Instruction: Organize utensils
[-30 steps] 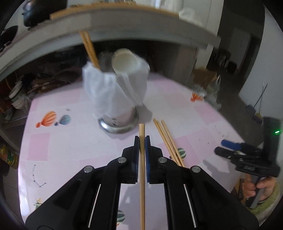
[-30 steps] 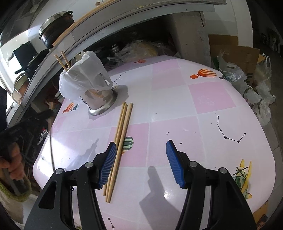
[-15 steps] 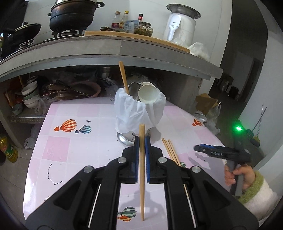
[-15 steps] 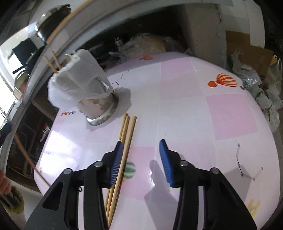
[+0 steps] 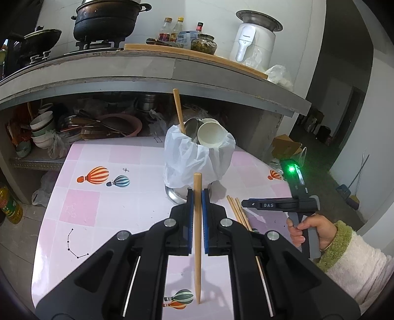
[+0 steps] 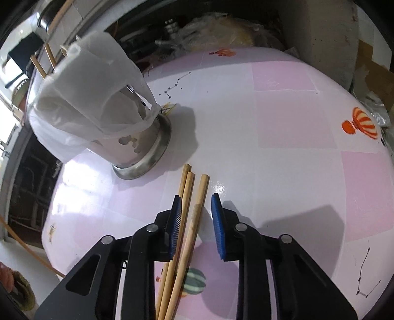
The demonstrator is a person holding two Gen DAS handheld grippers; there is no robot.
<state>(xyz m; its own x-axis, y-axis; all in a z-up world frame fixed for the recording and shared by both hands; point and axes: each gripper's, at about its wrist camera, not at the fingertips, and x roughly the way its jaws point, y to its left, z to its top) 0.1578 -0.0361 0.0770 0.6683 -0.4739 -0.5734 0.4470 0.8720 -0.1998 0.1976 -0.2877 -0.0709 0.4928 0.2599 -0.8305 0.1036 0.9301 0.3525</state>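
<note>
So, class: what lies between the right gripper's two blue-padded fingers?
In the right wrist view, three pale wooden chopsticks lie on the pink checked table between the fingers of the right gripper, which have just been closing; a gap remains on one side.

Chopsticks: three loose on the desk (image 6: 270, 123), side by side (image 6: 189, 209); one clamped in a gripper (image 5: 197, 221); at least two standing in the holder (image 6: 50, 59). Holders: one steel canister (image 6: 138, 147), bagged. Cups in it: one white (image 5: 211, 134). Grippers: two.

A grey concrete counter (image 5: 152, 71) runs along a white wall (image 5: 290, 14) — cluttered shelf space (image 5: 81, 125) beneath, dark doorway (image 5: 344, 110) at right.
</note>
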